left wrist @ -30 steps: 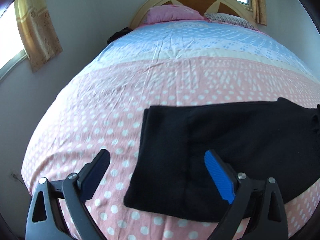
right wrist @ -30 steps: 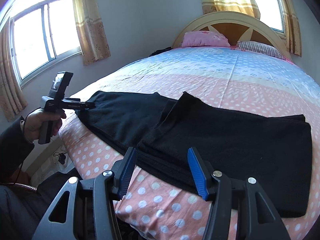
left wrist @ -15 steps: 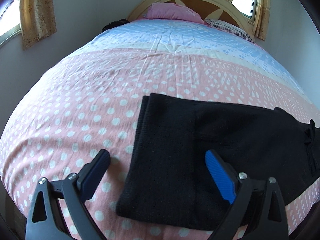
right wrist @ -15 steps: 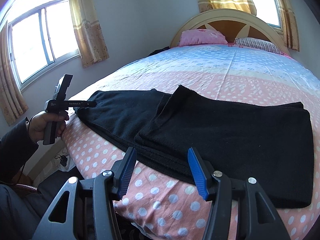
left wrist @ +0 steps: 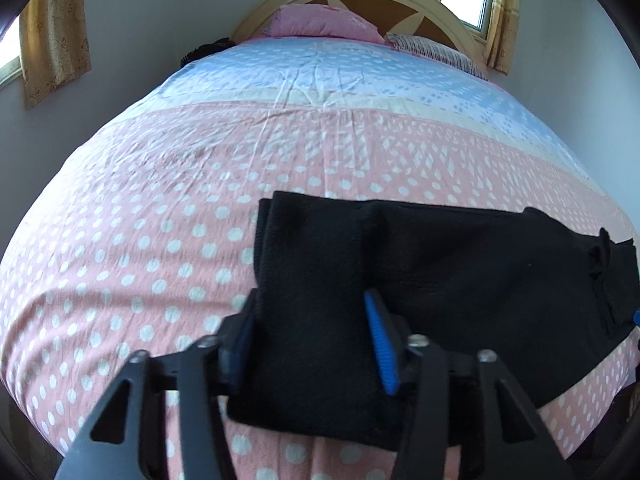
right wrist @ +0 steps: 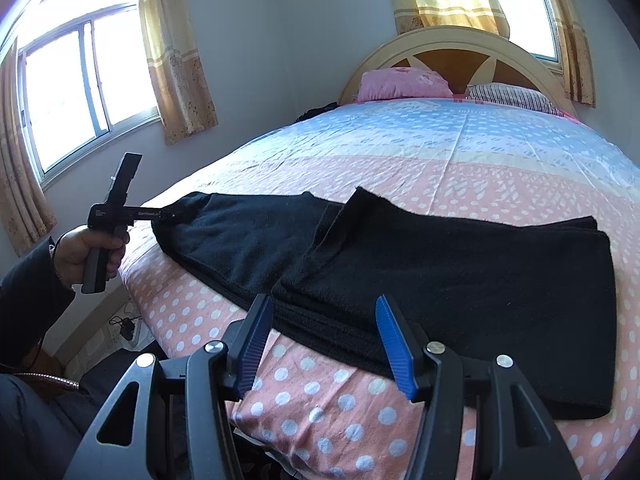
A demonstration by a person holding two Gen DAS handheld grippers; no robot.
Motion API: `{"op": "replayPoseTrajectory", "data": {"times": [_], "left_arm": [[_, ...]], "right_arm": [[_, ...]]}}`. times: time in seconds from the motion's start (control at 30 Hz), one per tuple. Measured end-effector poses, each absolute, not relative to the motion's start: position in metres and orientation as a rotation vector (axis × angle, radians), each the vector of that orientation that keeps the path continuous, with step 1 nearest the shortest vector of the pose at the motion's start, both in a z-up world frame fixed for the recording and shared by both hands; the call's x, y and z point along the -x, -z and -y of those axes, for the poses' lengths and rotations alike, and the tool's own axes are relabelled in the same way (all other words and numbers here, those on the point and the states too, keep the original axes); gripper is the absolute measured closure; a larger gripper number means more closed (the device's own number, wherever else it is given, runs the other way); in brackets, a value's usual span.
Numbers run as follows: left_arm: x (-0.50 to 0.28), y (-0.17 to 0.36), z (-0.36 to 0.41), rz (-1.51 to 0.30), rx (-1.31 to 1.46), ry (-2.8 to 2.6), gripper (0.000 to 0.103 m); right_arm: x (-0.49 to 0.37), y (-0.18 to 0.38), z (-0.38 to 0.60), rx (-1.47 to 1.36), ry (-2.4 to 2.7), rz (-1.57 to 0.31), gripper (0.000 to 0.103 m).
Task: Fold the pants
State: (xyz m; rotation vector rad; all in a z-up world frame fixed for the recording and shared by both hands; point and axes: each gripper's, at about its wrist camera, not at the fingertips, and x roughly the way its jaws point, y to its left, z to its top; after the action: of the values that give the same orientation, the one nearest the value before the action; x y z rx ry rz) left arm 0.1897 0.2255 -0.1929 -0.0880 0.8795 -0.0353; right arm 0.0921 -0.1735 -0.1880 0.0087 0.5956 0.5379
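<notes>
pants: black pants lie part-folded along the near edge of the bed | left gripper: jaws have just been closing around the pants' left end, squeeze unclear | right gripper: open, empty, just short of the hem | risk: a thin pinch takes only the top layer, so the fold skews; a pull drags fabric off the bed

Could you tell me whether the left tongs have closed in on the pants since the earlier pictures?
Yes. The left tongs have just been closing: their pads now flank the near end of the black pants, where earlier one stood out over the dotted bedsheet.
</notes>
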Motion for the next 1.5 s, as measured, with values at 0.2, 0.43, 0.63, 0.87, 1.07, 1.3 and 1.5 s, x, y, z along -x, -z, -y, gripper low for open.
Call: {"op": "replayPoseTrajectory", "data": {"times": [0.2, 0.43, 0.63, 0.87, 1.07, 1.3, 1.5], "left_arm": [[-0.180, 0.165, -0.215, -0.846, 0.127, 0.092, 0.075], [-0.163, 0.098, -0.187, -0.736, 0.233, 0.238, 0.076], [-0.159, 0.036, -0.081, -0.672, 0.214, 0.524, 0.076], [-0.186, 0.047, 0.074, -0.768, 0.001, 0.631, 0.076], [-0.205, 0.115, 0.182, -0.877, -0.151, 0.626, 0.076], [-0.176, 0.111, 0.205, -0.847, -0.165, 0.815, 0.065], [-0.159, 0.070, 0.142, -0.640, -0.167, 0.688, 0.014]], "right_arm": [[-0.092, 0.175, 0.188, -0.039, -0.500, -0.563, 0.047], [-0.097, 0.156, 0.222, -0.052, -0.354, -0.531, 0.047], [-0.098, 0.137, 0.288, -0.145, -0.132, -0.500, 0.047], [-0.090, 0.139, 0.362, -0.310, 0.011, -0.483, 0.042], [-0.098, 0.149, 0.375, -0.387, -0.014, -0.515, 0.042], [-0.095, 0.145, 0.382, -0.437, -0.029, -0.501, 0.042], [-0.113, 0.146, 0.336, -0.377, -0.152, -0.598, 0.018]]}}
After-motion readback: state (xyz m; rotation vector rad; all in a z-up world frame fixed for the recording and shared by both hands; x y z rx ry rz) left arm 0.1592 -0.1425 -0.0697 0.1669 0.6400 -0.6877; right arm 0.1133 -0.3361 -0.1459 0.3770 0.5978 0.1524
